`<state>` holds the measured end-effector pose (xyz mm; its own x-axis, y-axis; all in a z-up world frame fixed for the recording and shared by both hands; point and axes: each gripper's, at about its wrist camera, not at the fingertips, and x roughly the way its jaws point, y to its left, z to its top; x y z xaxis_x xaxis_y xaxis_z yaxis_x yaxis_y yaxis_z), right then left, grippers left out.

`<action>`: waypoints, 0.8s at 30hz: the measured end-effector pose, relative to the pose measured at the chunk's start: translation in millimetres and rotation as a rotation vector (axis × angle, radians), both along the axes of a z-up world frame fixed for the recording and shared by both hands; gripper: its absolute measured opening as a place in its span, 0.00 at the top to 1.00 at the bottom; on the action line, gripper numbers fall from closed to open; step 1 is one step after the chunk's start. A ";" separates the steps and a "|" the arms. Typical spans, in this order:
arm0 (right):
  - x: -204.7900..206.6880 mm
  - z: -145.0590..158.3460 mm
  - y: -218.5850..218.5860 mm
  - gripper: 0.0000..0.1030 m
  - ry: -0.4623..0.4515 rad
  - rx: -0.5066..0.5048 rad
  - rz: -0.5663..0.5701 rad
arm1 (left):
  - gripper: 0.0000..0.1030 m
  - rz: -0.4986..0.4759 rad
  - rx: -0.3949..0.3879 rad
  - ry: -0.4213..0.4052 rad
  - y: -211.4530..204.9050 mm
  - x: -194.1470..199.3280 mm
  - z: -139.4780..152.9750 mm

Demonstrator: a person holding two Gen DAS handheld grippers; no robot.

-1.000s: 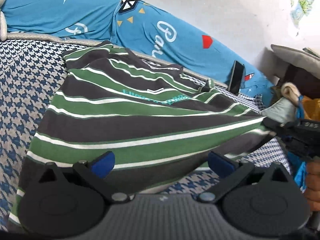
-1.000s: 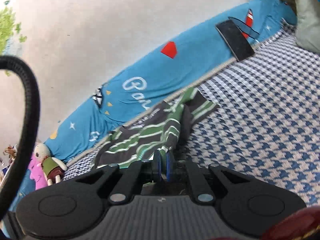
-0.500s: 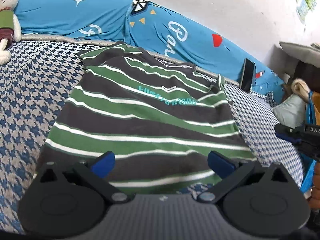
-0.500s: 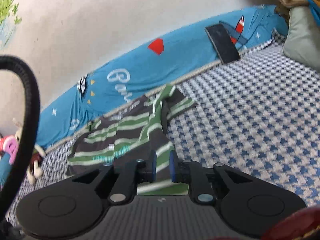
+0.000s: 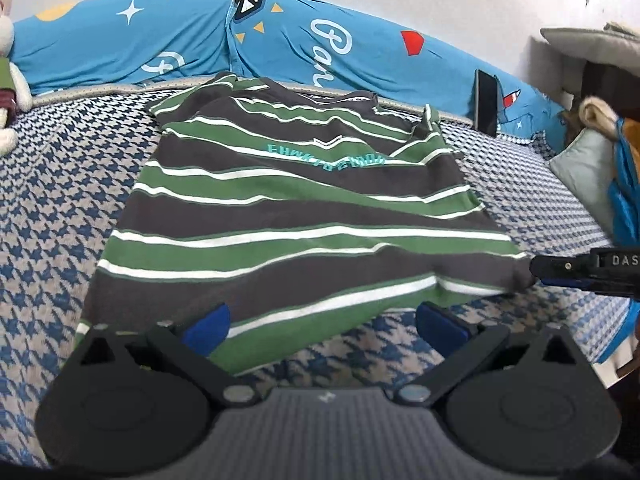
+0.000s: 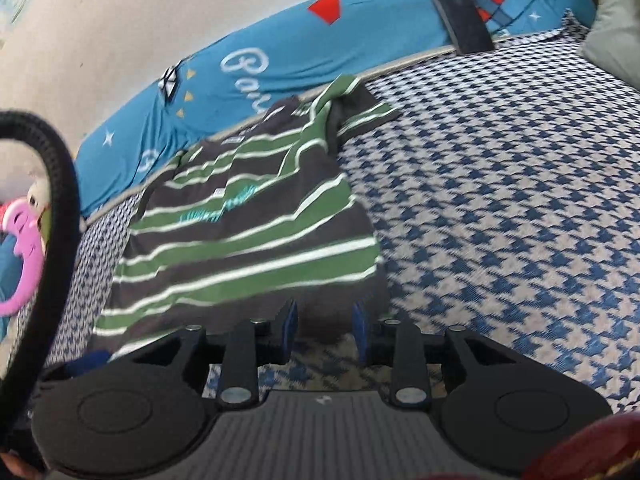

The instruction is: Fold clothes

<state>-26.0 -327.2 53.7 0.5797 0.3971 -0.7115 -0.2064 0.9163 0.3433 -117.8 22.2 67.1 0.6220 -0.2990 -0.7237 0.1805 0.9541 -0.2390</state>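
A T-shirt (image 5: 280,216) striped in green, dark grey and white lies spread flat on the houndstooth bed cover (image 5: 60,184), collar toward the wall. My left gripper (image 5: 324,326) is open wide above the near hem with nothing between its blue pads (image 5: 208,328). At the shirt's near right corner sits my right gripper (image 5: 536,270), its tip touching the fabric. In the right wrist view the right gripper (image 6: 324,332) is open, and the dark hem of the T-shirt (image 6: 248,240) lies loose just beyond its pads.
A blue printed bolster (image 5: 320,44) runs along the wall, with a dark phone (image 5: 486,102) leaning on it. A stuffed rabbit (image 5: 8,92) sits far left and a grey pillow (image 5: 584,172) far right. A black cable (image 6: 56,208) crosses the right view's left side.
My right gripper went from shut on the shirt's hem to open, and the lifted hem dropped onto the bed. The shirt now lies flatter. My left gripper stayed open.
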 end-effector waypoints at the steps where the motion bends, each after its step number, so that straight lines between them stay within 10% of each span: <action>1: -1.7 -1.0 1.7 0.69 0.007 -0.003 0.008 | 0.00 0.004 0.006 -0.001 0.6 0.0 -0.9; 16: -5.2 -17.0 40.8 0.68 0.018 -0.122 0.131 | 0.00 -0.015 0.105 0.000 -5.0 0.6 -17.4; 24: -3.7 -17.6 50.8 0.85 -0.034 -0.195 0.107 | 0.03 0.002 0.187 -0.035 -9.7 0.5 -26.4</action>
<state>-29.7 -276.4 36.1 0.5663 0.3148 -0.7617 -0.3144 0.9368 0.1535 -117.3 12.5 40.7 0.6480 -0.1604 -0.7446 0.1839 0.9816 -0.0514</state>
